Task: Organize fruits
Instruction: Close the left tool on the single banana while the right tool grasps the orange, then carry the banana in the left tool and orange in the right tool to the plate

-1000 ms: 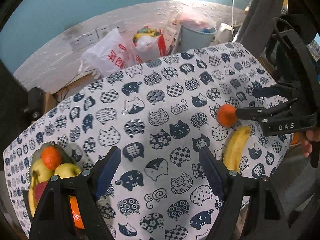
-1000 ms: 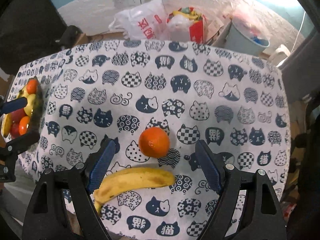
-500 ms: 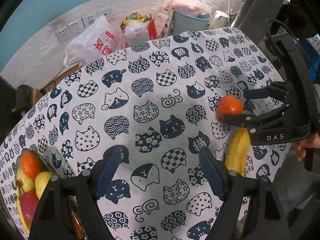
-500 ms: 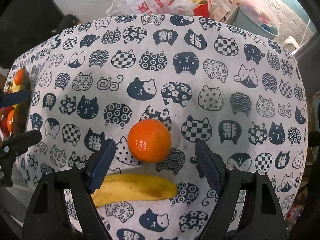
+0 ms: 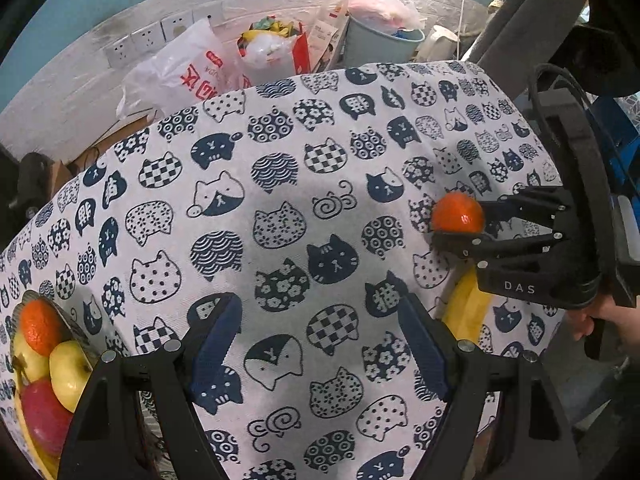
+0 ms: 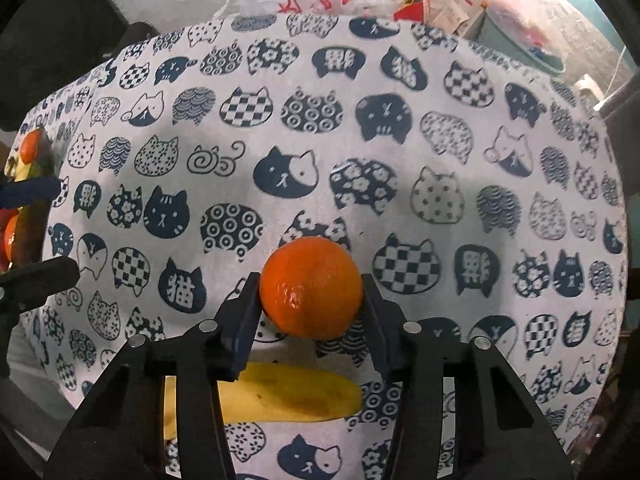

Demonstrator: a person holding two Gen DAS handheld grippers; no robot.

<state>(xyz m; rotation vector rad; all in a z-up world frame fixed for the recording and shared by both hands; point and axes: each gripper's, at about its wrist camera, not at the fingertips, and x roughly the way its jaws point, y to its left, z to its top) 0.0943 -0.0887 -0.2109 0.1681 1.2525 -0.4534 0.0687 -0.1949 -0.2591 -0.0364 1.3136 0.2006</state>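
My right gripper (image 6: 311, 294) is shut on an orange tangerine (image 6: 311, 288) that sits on the cat-print tablecloth (image 6: 360, 140); both pads press its sides. The left wrist view shows the same tangerine (image 5: 458, 213) held between that gripper's black fingers at the right. A yellow banana (image 6: 280, 396) lies on the cloth just below the tangerine, partly hidden by the fingers. My left gripper (image 5: 320, 344) stands open over bare cloth, nothing between its blue pads. A bowl of fruit (image 5: 44, 368) with a tangerine, yellow apples and a red fruit sits at the table's left edge.
Behind the table stand plastic bags (image 5: 188, 76), a red bag of clutter (image 5: 276, 48) and a grey bin (image 5: 380, 48) against a wall with sockets. A person's hand (image 5: 600, 320) holds the right gripper's handle at the table's right edge.
The right gripper sank toward the cloth and shut its jaws on the tangerine, which had lain loose between them. The left gripper dropped a little and stayed open.
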